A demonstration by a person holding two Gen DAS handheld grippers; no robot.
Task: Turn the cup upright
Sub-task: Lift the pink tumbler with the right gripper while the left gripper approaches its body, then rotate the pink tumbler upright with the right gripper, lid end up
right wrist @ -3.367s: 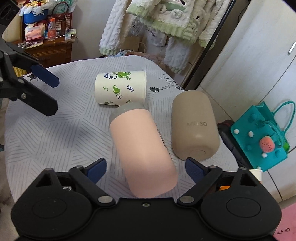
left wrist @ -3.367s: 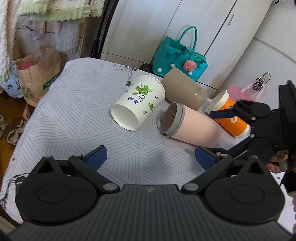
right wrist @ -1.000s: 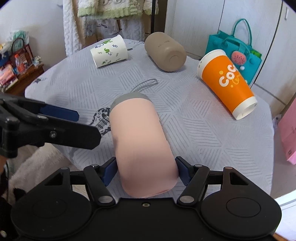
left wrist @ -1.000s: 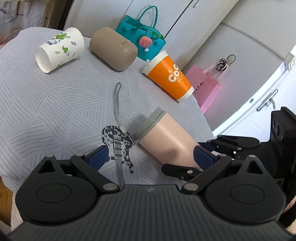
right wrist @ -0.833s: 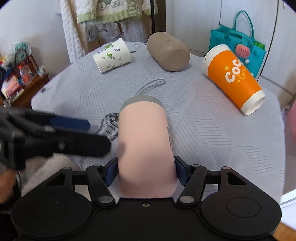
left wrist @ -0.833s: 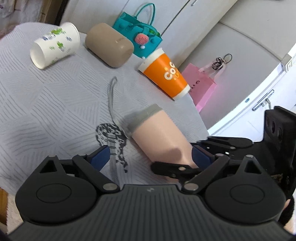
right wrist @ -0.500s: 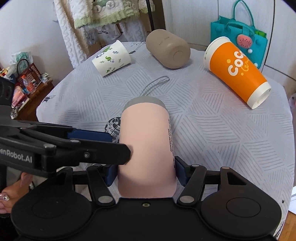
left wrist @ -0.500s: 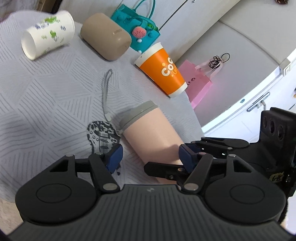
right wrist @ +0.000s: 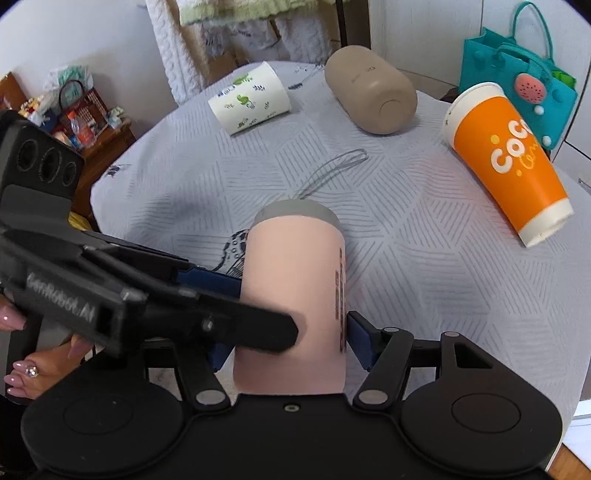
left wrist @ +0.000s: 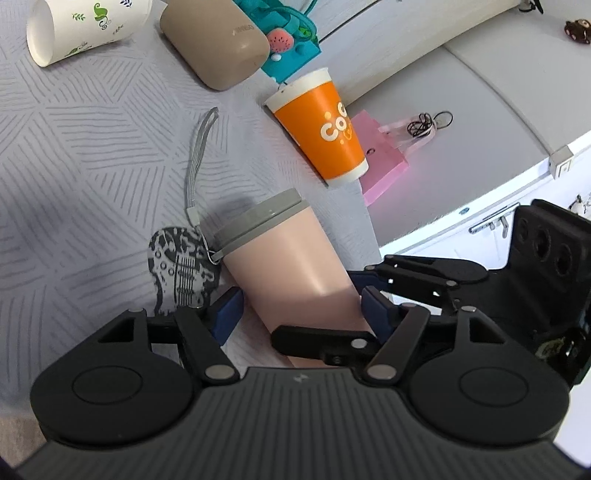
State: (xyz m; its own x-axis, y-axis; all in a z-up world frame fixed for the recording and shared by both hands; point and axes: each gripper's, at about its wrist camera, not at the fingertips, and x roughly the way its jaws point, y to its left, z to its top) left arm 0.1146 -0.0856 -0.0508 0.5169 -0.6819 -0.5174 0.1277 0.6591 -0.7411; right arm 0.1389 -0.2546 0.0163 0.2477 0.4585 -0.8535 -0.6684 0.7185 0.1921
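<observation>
A pink cup (left wrist: 291, 266) with a grey lid (left wrist: 258, 221) and a grey strap (left wrist: 197, 147) is held tilted above the grey patterned tablecloth (left wrist: 81, 155). It also shows in the right wrist view (right wrist: 295, 295). My right gripper (right wrist: 288, 341) is shut on its lower body. My left gripper (left wrist: 299, 306) is shut on the same cup from the other side, its blue pads (left wrist: 227, 314) pressed against the body. The strap end rests on the cloth.
An orange cup (left wrist: 321, 129), a beige cup (left wrist: 218, 48) and a white leaf-print cup (left wrist: 85, 29) lie on their sides at the far part of the table. A teal bag (right wrist: 517, 62) stands behind. The table edge is close on the near side.
My left gripper closed in and shut on the pink cup beside the right gripper. The cup's lid end has risen off the cloth and the cup is tilting more upright.
</observation>
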